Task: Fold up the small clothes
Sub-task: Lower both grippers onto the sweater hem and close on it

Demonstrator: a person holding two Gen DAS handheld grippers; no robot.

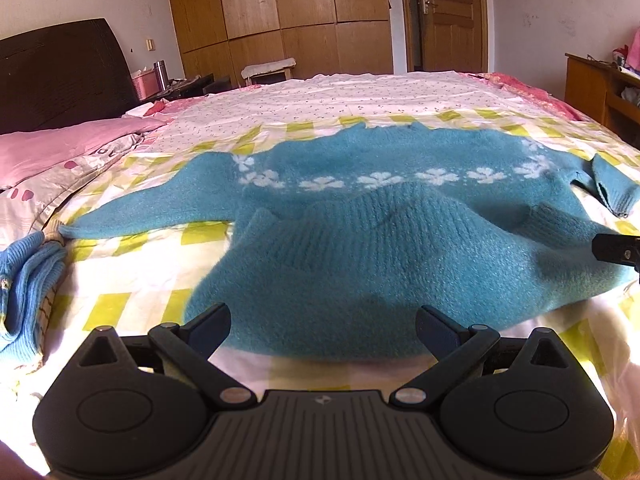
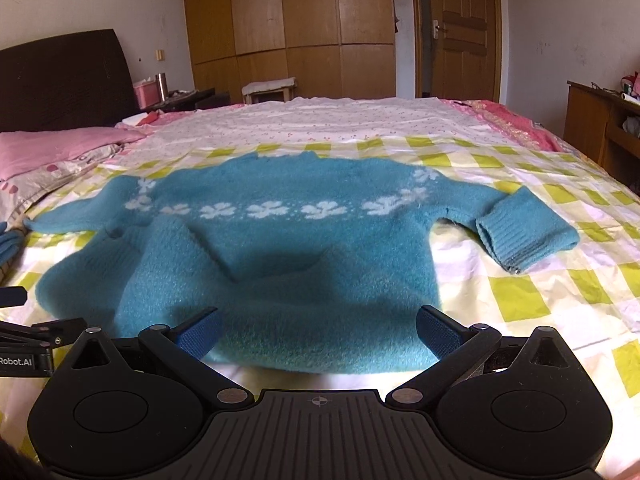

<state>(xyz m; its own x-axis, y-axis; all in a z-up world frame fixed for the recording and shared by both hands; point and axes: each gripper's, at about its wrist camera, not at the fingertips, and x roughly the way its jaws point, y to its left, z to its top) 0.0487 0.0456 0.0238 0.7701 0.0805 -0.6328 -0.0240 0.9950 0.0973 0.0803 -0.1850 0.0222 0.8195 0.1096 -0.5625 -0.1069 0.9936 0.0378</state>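
A small teal knitted sweater (image 1: 360, 240) (image 2: 280, 248) with a band of white flowers lies on the bed, neck at the far side, hem toward me and rumpled. One sleeve stretches out to the left; the other sleeve (image 2: 520, 232) is bent back at the right. My left gripper (image 1: 323, 326) is open, its fingers spread just before the sweater's near hem with nothing between them. My right gripper (image 2: 318, 328) is open too, at the near hem further right. The right gripper's tip (image 1: 618, 250) shows at the left wrist view's right edge.
The bed carries a yellow-checked sheet (image 2: 520, 300) and a floral sheet (image 1: 360, 96) beyond. A light blue knitted garment (image 1: 28, 288) is piled at the left edge. Pink pillows (image 1: 52, 152) and a dark headboard (image 1: 60, 72) stand at the left, wardrobes and a door behind.
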